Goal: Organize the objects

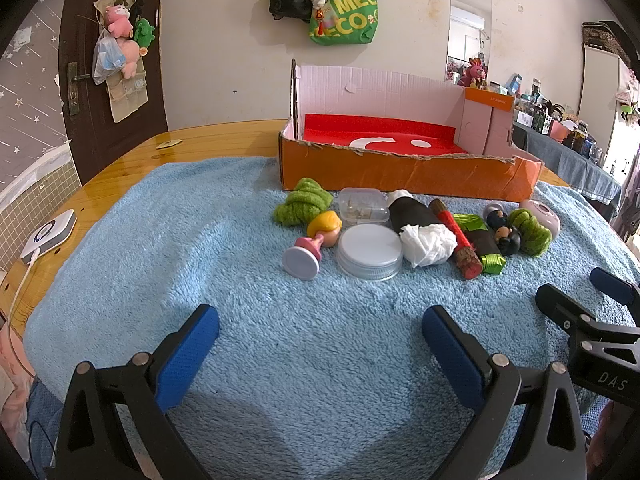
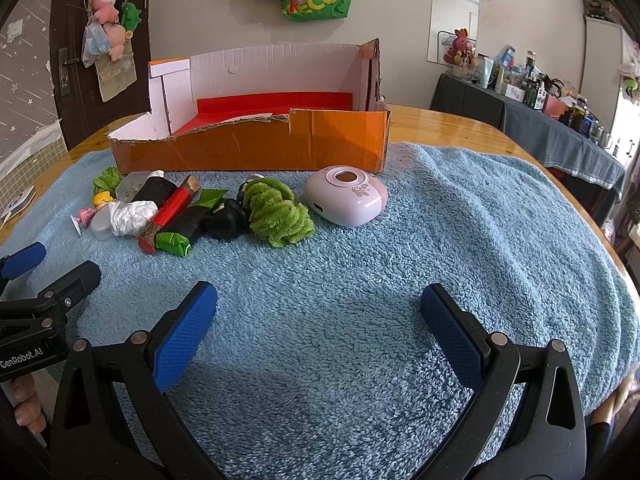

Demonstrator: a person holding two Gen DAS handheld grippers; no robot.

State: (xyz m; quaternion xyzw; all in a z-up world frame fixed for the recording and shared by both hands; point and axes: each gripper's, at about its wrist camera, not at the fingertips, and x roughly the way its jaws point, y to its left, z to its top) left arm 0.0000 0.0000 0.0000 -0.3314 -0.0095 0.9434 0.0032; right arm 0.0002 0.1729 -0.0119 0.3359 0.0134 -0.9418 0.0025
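Wooden table (image 1: pixel 120 168) under a fluffy blue towel (image 1: pixel 312 340) covering most of its top. At the far edge of the towel, an orange cardboard box (image 1: pixel 408 174), front wall torn low, white inside, red sheet (image 1: pixel 372 128) on its floor, otherwise empty. Just before the box, a crowded row touching one another: green yarn bundle (image 1: pixel 304 202), blond doll with a pink base (image 1: pixel 316 236), clear plastic case (image 1: pixel 364 206), round white-lidded jar (image 1: pixel 370 250), black roll with white paper stuffed in its end (image 1: pixel 420 228), red-wrapped stick (image 1: pixel 460 242), green-foil packet (image 1: pixel 486 248), dark figurine (image 1: pixel 504 232), second green yarn bundle (image 2: pixel 276 210), pink oval device (image 2: pixel 346 196) at the right end. Nothing between the row and either gripper except bare towel. Left gripper (image 1: pixel 320 328) with blue fingers (image 1: pixel 188 354) spread wide, holding nothing, hanging over the towel. Right gripper (image 2: pixel 318 312) likewise spread wide and empty, beside it. On the wall, a green tote bag (image 1: pixel 346 12) reading "MEC ECO"; "GenRobot.AI" on the left gripper's body, "DAS" on the right's.
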